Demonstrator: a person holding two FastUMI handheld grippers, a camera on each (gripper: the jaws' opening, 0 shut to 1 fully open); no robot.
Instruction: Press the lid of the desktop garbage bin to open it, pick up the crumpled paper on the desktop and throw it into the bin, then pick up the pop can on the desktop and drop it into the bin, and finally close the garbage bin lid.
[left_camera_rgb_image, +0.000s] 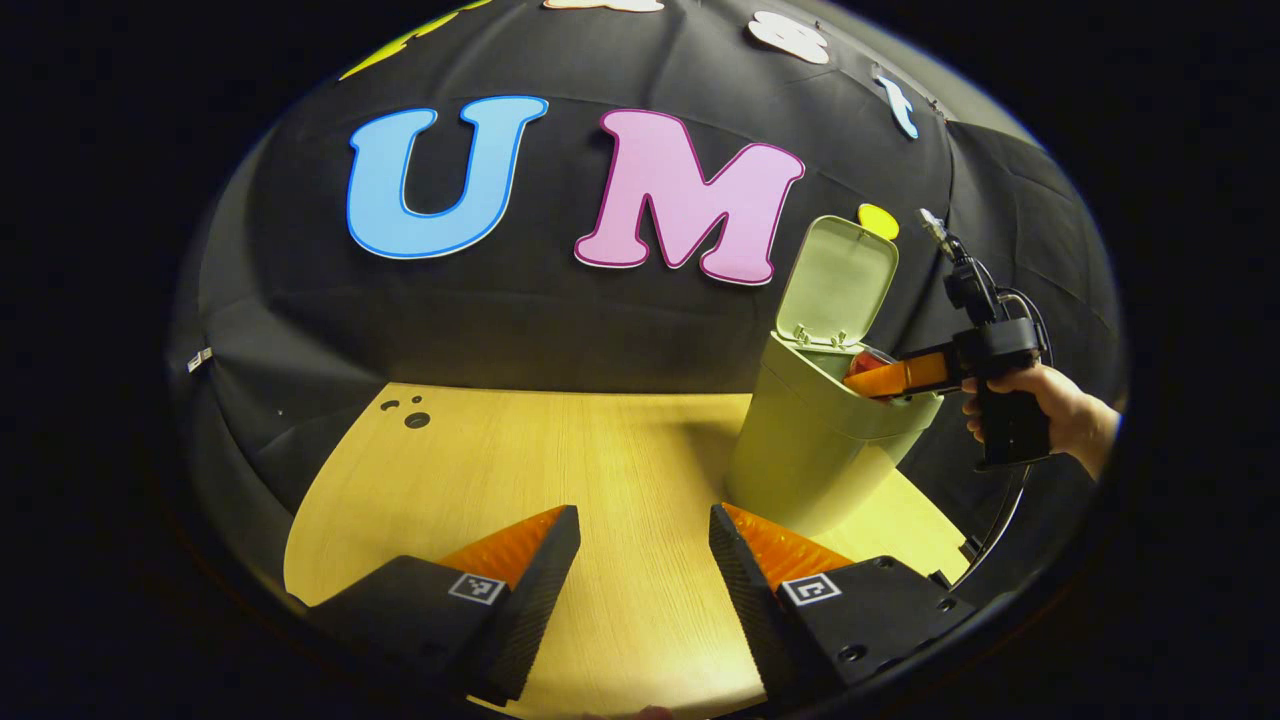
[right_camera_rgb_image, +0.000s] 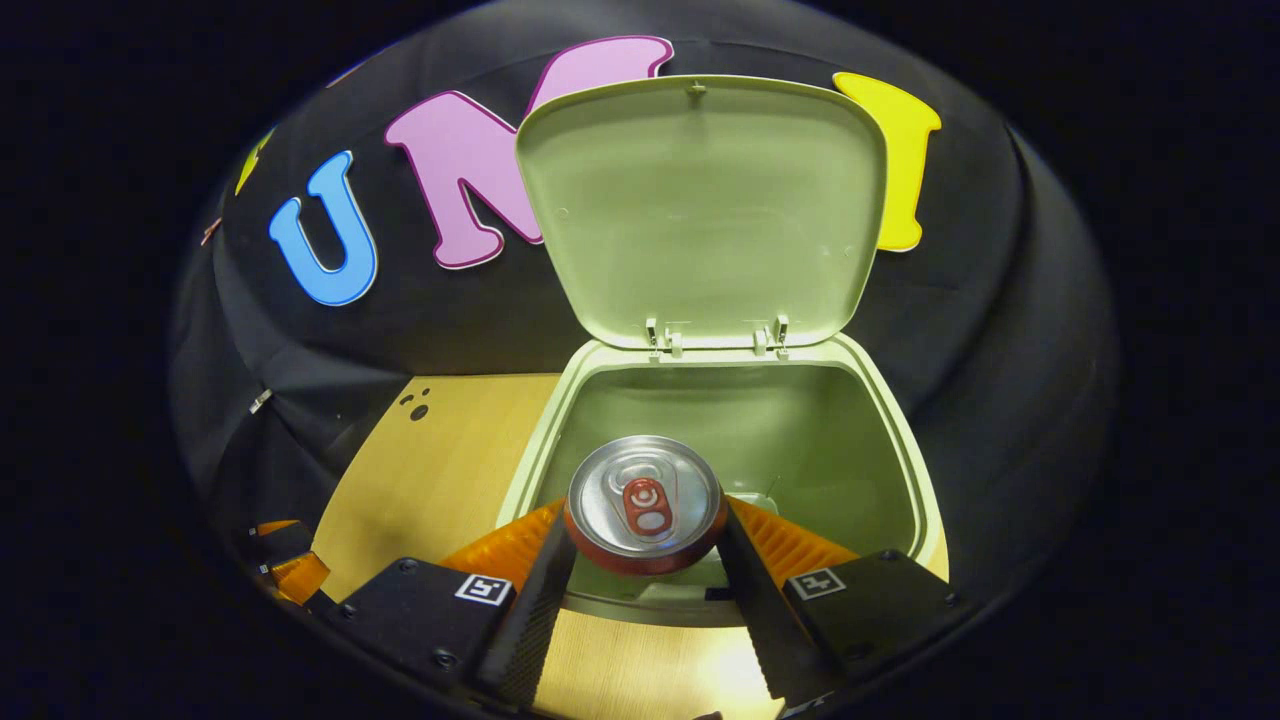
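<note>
Two fingers of the right gripper pinch the pop can from either side, its silver top and pull tab facing the camera in the right gripper view. The can hangs over the near rim of the garbage bin, whose lid stands swung up at the back. How deep the bin goes, and whether the crumpled paper lies inside, I cannot tell; the can and the near rim block the bottom.

Seen from the left gripper view, that same gripper is held by a hand at the far right, its fingers reaching over the bin's mouth, with only a sliver of the can showing between them. The left gripper hovers with its fingers spread wide and nothing between them, low over the wooden table. This view shows the bin's outside wall and its footing on the table. The hand is cut off at the wrist by the picture's edge.
</note>
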